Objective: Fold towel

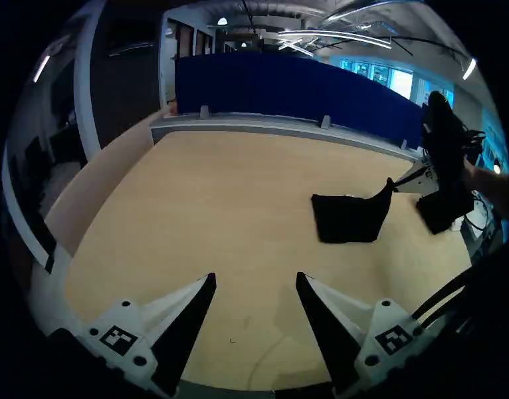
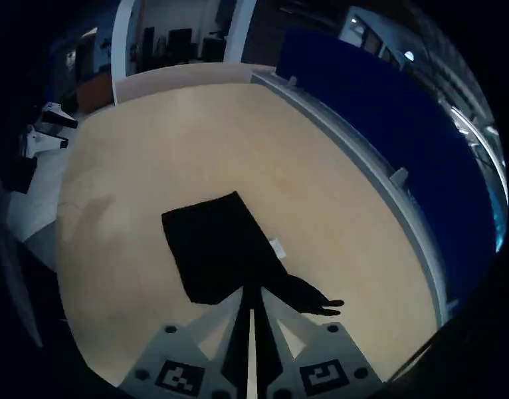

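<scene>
Pinching a corner of the black towel (image 2: 211, 253), our right gripper (image 2: 252, 296) has both fingers pressed together on the cloth. Our left gripper (image 1: 254, 278) hangs with fingers apart, holding nothing, farther from the blue partition (image 1: 288, 86) than the towel is. We judge a fold is starting: next we carry that corner across to the opposite edge. The towel lies flat on the table (image 1: 208, 199), its long axis seemingly running alongside the partition.
</scene>
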A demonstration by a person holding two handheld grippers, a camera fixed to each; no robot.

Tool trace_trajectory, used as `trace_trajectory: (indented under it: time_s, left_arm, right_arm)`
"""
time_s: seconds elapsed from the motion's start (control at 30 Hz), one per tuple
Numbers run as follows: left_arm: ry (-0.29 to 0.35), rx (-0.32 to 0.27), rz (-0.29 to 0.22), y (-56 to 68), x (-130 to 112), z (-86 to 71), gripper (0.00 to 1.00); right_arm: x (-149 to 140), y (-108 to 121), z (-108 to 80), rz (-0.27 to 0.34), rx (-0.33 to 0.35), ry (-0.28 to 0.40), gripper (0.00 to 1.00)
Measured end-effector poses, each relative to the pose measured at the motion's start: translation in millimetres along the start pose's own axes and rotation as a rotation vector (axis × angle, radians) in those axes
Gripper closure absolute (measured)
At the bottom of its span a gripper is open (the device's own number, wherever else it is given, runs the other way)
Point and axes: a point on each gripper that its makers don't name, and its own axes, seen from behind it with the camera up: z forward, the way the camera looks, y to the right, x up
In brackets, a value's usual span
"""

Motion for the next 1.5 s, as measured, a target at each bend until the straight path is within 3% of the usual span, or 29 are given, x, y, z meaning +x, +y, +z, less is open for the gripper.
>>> trace_trajectory:
  time_s: [0.17, 0.4, 0.57, 0.67, 1.17, 1.27, 1.37, 1.43, 1.5]
  left_arm:
    - [0.013, 0.012, -0.008, -8.0, 2.5, -11.5, 0.11]
    - [0.038, 0.044, -0.071, -22.8, 3.7, -29.1, 0.11]
    - [0.041, 0.069, -0.125, -29.2, -3.9, -35.7, 0.11]
    - [0.04, 0.076, -0.138, -30.4, -8.6, -37.8, 0.11]
    - [0.039, 0.077, -0.129, -31.4, -12.0, -39.6, 0.11]
    - [0.039, 0.077, -0.127, -30.8, -11.4, -40.1, 0.11]
    - [0.039, 0.074, -0.126, -29.7, -10.9, -40.7, 0.11]
    - [0.041, 0.072, -0.125, -29.1, -10.5, -41.0, 0.11]
    - [0.042, 0.07, -0.125, -28.4, -10.1, -41.2, 0.11]
  right_arm:
    - [20.1, -15.6, 13.7, -0.028, 0.029, 0.011, 0.97]
    - [53.4, -65.6, 59.6, -0.057, 0.125, 0.031, 0.97]
    - [55.1, -107.5, 100.0, -0.051, 0.208, 0.011, 0.97]
    - [46.5, -123.0, 114.8, -0.04, 0.242, -0.016, 0.97]
    - [44.4, -125.1, 114.3, -0.005, 0.254, -0.007, 0.92]
    - [46.0, -122.6, 110.4, -0.002, 0.247, 0.004, 0.78]
    - [45.3, -116.7, 107.4, 0.002, 0.224, 0.007, 0.49]
    - [42.8, -114.1, 105.5, 0.004, 0.217, 0.006, 0.41]
    - [40.4, -112.5, 103.3, 0.008, 0.213, 0.006, 0.41]
